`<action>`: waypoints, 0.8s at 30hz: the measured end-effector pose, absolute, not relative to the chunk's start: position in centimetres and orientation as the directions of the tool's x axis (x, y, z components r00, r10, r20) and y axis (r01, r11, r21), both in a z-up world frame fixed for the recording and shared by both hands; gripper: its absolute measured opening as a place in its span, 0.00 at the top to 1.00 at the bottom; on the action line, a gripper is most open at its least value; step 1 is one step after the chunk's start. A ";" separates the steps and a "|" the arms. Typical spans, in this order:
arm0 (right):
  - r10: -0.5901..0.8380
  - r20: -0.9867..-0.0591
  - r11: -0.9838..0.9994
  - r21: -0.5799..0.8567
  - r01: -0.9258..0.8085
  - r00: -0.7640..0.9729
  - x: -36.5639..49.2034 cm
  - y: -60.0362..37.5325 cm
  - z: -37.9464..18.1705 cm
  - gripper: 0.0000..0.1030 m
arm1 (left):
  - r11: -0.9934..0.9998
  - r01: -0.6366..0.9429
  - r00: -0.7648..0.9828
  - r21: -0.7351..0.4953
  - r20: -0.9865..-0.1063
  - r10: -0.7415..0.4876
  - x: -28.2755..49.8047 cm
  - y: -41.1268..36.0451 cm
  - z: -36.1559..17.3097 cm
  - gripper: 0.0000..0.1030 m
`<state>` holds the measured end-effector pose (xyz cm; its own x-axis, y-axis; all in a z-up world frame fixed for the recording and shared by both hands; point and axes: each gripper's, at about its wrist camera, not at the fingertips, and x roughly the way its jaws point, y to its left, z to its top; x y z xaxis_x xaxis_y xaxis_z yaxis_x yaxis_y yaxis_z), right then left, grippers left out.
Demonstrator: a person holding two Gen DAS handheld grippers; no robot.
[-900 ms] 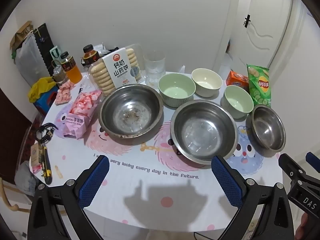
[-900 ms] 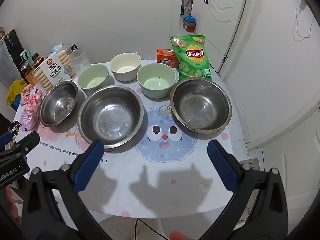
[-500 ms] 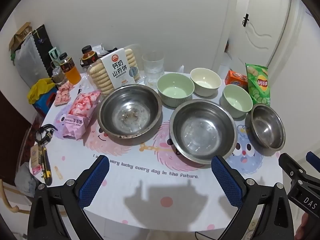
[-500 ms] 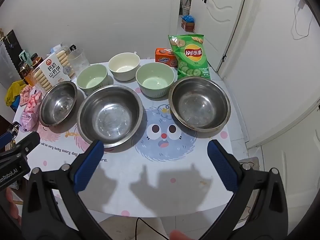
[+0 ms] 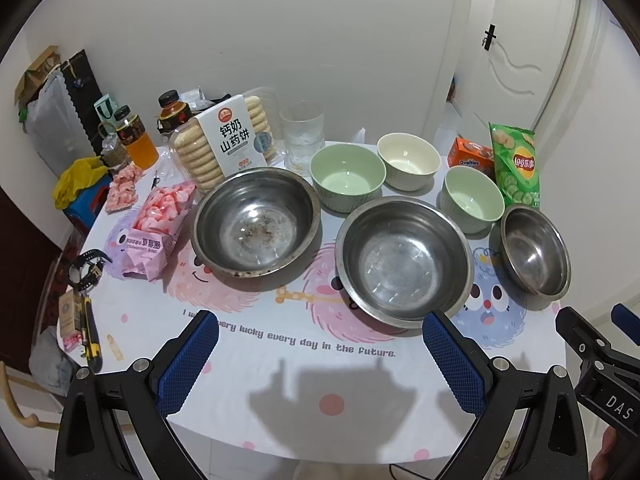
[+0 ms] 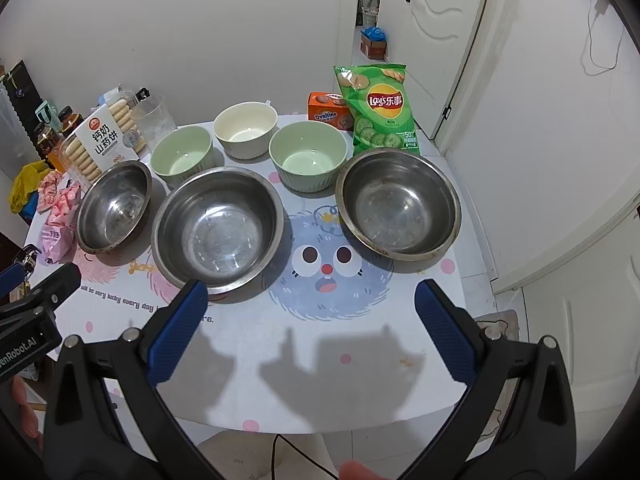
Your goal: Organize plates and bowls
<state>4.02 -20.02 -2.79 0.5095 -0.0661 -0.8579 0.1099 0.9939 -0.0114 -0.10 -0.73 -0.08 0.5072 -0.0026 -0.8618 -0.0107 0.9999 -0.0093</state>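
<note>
left hand-held gripper apart, empty | right hand-held gripper apart, empty | both hover over surface edge, likely choosing among unstacked steel bowls

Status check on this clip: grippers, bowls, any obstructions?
Left gripper open, empty; right gripper open, empty. Three steel bowls, three ceramic bowls unstacked. Chip bag behind, not blocking.

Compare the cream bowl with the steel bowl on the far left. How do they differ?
The cream bowl is matte, pale and clean inside; the left steel bowl is shiny metal with dark specks on its bottom. The cream bowl looks smaller and stands farther back. Both sit upright and empty of food.
</note>
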 end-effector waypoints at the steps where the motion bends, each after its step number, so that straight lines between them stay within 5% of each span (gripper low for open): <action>1: -0.066 -0.858 0.994 -0.011 0.110 0.509 4.0 -20.0 -2.8 0.00 | 1.000 -0.011 0.507 -0.009 -0.862 -0.002 -0.1 -0.7 -0.1 0.00; 24: -0.064 -0.867 0.993 -0.007 0.117 0.495 4.4 -20.8 -3.4 0.00 | 1.000 0.000 0.500 -0.005 -0.866 -0.005 0.6 -1.1 -0.8 0.00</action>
<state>4.35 -20.75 -3.43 0.4946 -0.0643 -0.8667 0.1168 0.9931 -0.0071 0.62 -1.11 -0.81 0.5004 -0.0046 -0.8658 0.0002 1.0000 -0.0052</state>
